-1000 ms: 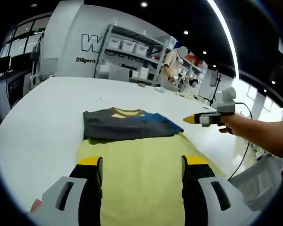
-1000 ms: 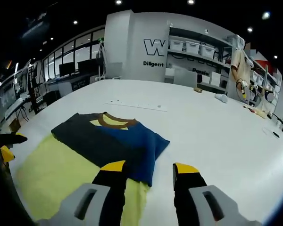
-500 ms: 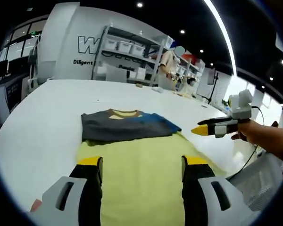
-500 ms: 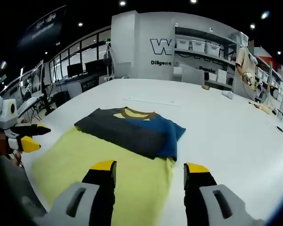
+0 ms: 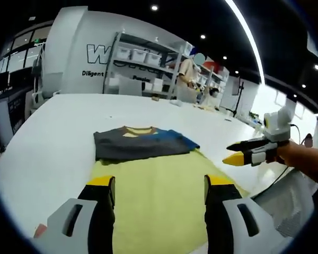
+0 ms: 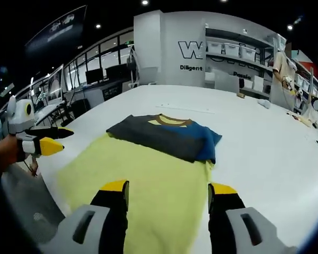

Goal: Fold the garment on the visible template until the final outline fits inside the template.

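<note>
A folded garment [image 5: 140,144], grey and blue with a yellow collar, is seen lying on the far end of a yellow-green template [image 5: 161,196] spread across a white table [image 5: 53,127]. The left gripper [image 5: 160,183] is held above the template's near part, jaws spread and empty. The right gripper [image 6: 168,188] is likewise held with jaws apart, nothing pinched between them.

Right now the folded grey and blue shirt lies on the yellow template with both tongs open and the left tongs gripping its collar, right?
Not quite: the left tongs grip nothing. In the left gripper view they hang open over the bare yellow template, well short of the shirt and its collar. The rest holds: the folded grey and blue shirt lies on the template, and the right tongs are open too.
</note>
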Demonstrator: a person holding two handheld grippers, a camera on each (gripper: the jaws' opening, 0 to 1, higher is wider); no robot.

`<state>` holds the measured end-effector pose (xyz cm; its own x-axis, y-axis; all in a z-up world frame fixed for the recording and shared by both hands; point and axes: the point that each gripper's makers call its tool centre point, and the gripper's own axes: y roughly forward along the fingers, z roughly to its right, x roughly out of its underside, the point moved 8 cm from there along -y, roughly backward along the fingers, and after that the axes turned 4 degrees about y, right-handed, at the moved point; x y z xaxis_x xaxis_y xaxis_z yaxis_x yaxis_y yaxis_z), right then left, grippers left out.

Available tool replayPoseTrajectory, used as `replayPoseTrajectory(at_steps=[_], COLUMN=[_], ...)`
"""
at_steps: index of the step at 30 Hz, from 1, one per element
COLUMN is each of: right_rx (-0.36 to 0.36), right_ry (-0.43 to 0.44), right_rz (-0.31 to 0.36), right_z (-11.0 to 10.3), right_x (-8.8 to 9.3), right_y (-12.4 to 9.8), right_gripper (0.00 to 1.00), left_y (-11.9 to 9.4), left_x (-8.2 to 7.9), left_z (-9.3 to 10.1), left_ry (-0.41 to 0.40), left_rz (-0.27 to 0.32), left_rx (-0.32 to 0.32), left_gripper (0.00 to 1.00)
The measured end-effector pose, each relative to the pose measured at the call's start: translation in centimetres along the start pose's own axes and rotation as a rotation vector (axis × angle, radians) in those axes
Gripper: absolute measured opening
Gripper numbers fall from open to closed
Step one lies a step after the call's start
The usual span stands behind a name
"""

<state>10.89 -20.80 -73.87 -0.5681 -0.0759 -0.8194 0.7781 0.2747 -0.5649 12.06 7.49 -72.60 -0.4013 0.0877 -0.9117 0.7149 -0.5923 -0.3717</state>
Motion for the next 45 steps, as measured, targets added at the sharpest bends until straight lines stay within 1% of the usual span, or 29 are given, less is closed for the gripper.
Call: replayPoseTrajectory(at_steps=[2, 3, 6, 7, 9, 10, 13, 14, 15, 16, 17, 20, 21, 22, 24, 25, 26, 27, 28, 29, 30, 31, 32, 33, 35, 37, 40, 41, 45], right_rx=[-0.021, -0.024, -0.045, -0.055, -0.069, -0.082, -0.091, -0.09, -0.094, -0.102, -0.107, -0.124, -0.129, -0.134, -0.14, -0.144, -0.15, -0.158, -0.162, -0.154, -0.149, -0.147, -0.143, -0.142, -0.134, -0.131, -0.128, -0.128, -0.112], right_ry=[0.004, 0.006, -0.002, -0.012, -0.025, -0.027, -0.047, -0.05, -0.052, -0.053, -0.052, -0.071, -0.078, -0.08, -0.082, -0.079, -0.082, -0.082, -0.083, -0.081, -0.086, -0.09, -0.093, -0.094, -0.098, -0.096, -0.095, -0.094, -0.087], right_rz=[-0.031, -0.034, -0.062, -0.077, -0.094, -0.12, -0.156, -0.159, -0.171, -0.185, -0.202, -0.275, -0.314, -0.342, -0.364, -0.394, -0.414, -0.44, -0.456, -0.455, -0.467, -0.476, -0.477, -0.486, -0.491, -0.5, -0.513, -0.528, -0.545], right_z=[-0.3, -0.4, -0.9, -1.3, -1.7, -1.9, -1.9, -2.0, -1.9, -2.0, -2.1, -2.2, -2.2, -2.2, -2.2, -2.1, -2.1, -2.1, -2.1, -2.0, -1.8, -1.7, -1.6, -1.5, -1.3, -1.2, -1.0, -0.9, -0.3], right_x=[0.7, 0.8, 1.4, 1.6, 1.7, 1.8, 2.1, 2.1, 2.3, 2.4, 2.6, 3.7, 4.3, 4.6, 5.0, 5.5, 5.7, 6.0, 6.2, 6.4, 6.6, 6.7, 6.8, 6.8, 6.9, 7.0, 7.3, 7.5, 7.7], right_y=[-0.4, -0.5, -1.0, -1.4, -1.7, -2.0, -2.4, -2.6, -2.7, -2.8, -2.9, -3.1, -3.2, -3.3, -3.3, -3.3, -3.3, -3.4, -3.5, -3.4, -3.4, -3.4, -3.4, -3.5, -3.5, -3.6, -3.6, -3.8, -4.0], right_gripper=[0.59, 0.59, 0.59, 0.59, 0.58, 0.58, 0.57, 0.56, 0.55, 0.55, 0.55, 0.53, 0.53, 0.53, 0.52, 0.52, 0.52, 0.52, 0.52, 0.51, 0.49, 0.48, 0.47, 0.45, 0.43, 0.42, 0.38, 0.36, 0.34], left_y=[-1.2, -1.4, -2.9, -3.4, -4.3, -4.6, -5.2, -5.2, -5.0, -4.9, -5.1, -5.5, -5.8, -5.7, -5.4, -5.6, -5.6, -5.6, -5.6, -5.6, -5.5, -5.3, -5.3, -5.3, -5.4, -5.2, -5.2, -5.2, -5.1], left_x=[0.4, 0.4, 0.9, 1.2, 2.0, 2.4, 3.2, 3.3, 2.7, 2.7, 3.0, 3.4, 4.3, 4.4, 4.3, 5.1, 5.5, 5.9, 6.3, 6.6, 6.5, 6.5, 6.7, 7.1, 7.8, 7.9, 8.1, 8.1, 8.1], left_z=[-0.1, -0.2, -0.6, -0.7, -0.8, -0.9, -1.0, -1.0, -0.8, -0.7, -0.7, -0.9, -1.5, -1.5, -1.5, -1.7, -1.9, -2.1, -2.1, -2.1, -2.2, -2.4, -2.6, -2.8, -3.0, -3.0, -3.3, -3.4, -3.8], left_ry=[0.004, 0.003, -0.013, -0.017, -0.038, -0.04, -0.038, -0.055, -0.048, -0.038, -0.027, -0.001, -0.007, -0.024, -0.012, -0.005, 0.002, 0.015, 0.004, -0.044, -0.031, -0.028, -0.036, -0.036, -0.038, -0.031, -0.029, -0.035, -0.076], left_rz=[-0.016, -0.015, -0.027, -0.043, -0.089, -0.107, -0.142, -0.163, -0.153, -0.164, -0.228, -0.248, -0.314, -0.334, -0.328, -0.414, -0.447, -0.458, -0.477, -0.511, -0.494, -0.492, -0.505, -0.531, -0.578, -0.579, -0.589, -0.589, -0.574], left_rx=[-0.009, -0.01, -0.028, -0.037, -0.035, -0.045, -0.047, -0.049, -0.038, -0.035, -0.04, -0.043, -0.061, -0.058, -0.042, -0.047, -0.049, -0.045, -0.04, -0.033, -0.034, -0.035, -0.043, -0.05, -0.052, -0.049, -0.06, -0.06, -0.058], left_gripper=[0.64, 0.64, 0.63, 0.62, 0.6, 0.61, 0.6, 0.6, 0.59, 0.59, 0.59, 0.59, 0.58, 0.58, 0.55, 0.54, 0.54, 0.54, 0.53, 0.52, 0.5, 0.49, 0.47, 0.45, 0.42, 0.41, 0.41, 0.41, 0.37])
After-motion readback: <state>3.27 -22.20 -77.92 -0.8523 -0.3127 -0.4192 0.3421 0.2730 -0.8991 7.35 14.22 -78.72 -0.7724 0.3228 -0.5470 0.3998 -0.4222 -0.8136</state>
